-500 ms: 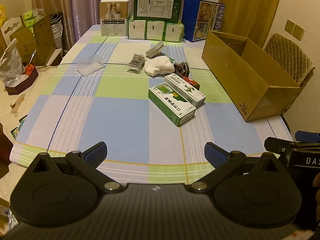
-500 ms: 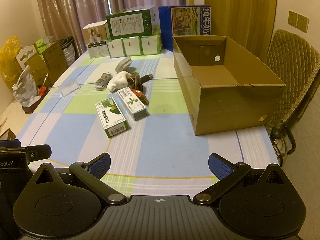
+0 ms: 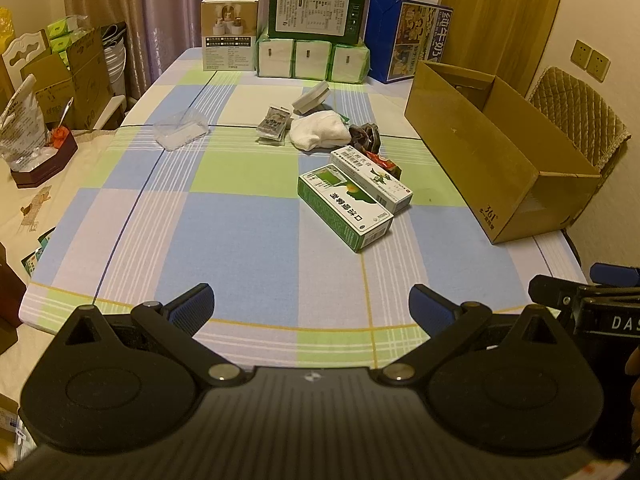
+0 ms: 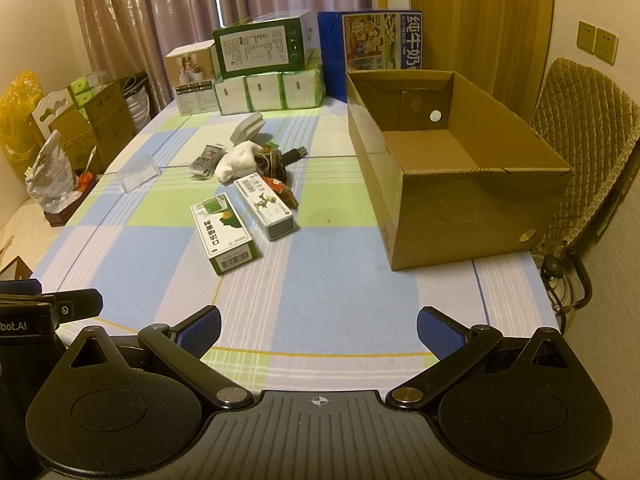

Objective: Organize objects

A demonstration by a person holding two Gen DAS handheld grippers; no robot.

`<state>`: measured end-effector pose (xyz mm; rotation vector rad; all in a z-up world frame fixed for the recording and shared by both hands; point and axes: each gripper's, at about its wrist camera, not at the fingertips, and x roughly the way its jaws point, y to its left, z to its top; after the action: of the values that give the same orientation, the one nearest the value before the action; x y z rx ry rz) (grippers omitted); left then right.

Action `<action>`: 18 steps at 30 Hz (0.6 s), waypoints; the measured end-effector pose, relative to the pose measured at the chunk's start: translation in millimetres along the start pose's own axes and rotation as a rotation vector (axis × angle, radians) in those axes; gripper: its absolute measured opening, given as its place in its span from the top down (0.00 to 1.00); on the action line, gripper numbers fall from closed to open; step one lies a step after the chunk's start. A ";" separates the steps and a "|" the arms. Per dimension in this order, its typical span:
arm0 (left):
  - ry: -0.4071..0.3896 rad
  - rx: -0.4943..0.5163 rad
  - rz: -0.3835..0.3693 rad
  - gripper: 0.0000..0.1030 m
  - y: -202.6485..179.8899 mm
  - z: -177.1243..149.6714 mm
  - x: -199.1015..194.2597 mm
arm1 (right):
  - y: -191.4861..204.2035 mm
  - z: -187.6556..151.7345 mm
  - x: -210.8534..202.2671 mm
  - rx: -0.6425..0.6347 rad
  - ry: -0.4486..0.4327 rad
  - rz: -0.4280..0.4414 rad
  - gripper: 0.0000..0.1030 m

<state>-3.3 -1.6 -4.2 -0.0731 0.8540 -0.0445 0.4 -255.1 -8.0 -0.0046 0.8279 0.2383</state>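
Cardboard box (image 4: 452, 184) open-topped, empty, on right side of checked tablecloth (image 4: 340, 288). Green carton (image 4: 223, 233) and white carton (image 4: 265, 205) lie side by side mid-table — white cloth (image 4: 237, 165) behind them. My left gripper (image 3: 311, 307) and right gripper (image 4: 318, 331) both spread wide, holding nothing, over near table edge.

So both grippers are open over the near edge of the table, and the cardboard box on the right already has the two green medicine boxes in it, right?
Not quite. The cardboard box is empty, as the right wrist view shows. The two green medicine boxes lie on the tablecloth. Both the left gripper and right gripper are open.
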 end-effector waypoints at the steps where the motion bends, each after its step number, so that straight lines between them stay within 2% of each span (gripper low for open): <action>1: 0.001 0.000 -0.001 0.01 0.1 -0.1 0.0 | -0.1 -0.1 0.4 0.000 0.001 0.000 0.02; 18: 0.001 -0.014 0.005 0.01 4.0 0.2 3.5 | 3.7 2.3 5.9 -0.013 0.009 0.003 0.02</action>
<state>-0.8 2.2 -7.0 -0.0843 0.8560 -0.0340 5.1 -250.0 -10.4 -0.0164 0.8354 0.2462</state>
